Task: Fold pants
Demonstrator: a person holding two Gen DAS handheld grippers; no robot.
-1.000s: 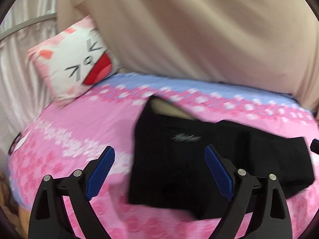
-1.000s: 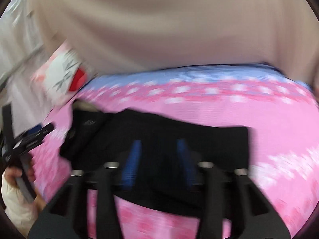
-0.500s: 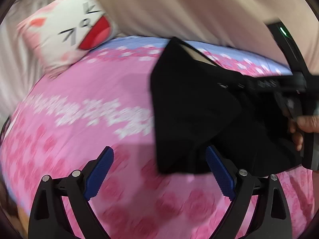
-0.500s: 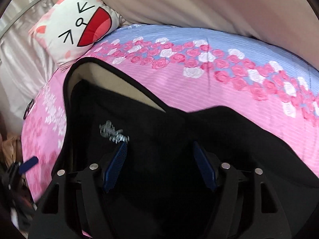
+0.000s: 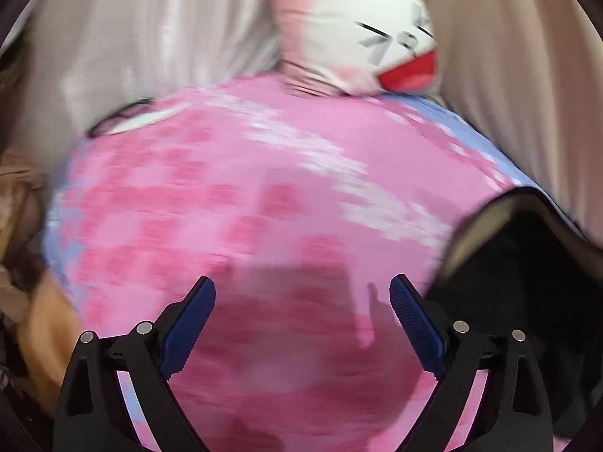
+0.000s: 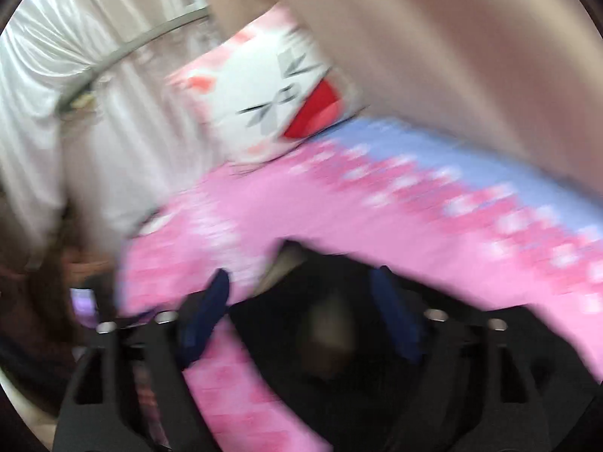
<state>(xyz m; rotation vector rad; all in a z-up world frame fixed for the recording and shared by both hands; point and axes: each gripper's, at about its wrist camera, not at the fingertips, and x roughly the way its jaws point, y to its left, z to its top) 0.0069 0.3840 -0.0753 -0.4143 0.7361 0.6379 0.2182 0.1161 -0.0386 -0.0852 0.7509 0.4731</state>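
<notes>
Apparently you're nearly done: the black pants (image 6: 339, 339) lie bunched in a folded bundle on the bed (image 5: 264, 188), under your spread, just-opened right tongs (image 6: 301, 309) and right of your spread, empty left tongs (image 5: 303, 320).

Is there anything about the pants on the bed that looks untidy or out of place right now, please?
Yes. The black pants lie bunched on the pink bedspread, not squared. Their waistband gapes at the upper corner, showing pale beige lining. The right tool has just been opening over them, and the left tool is open over bare bedspread. Blur hides finer details.
</notes>
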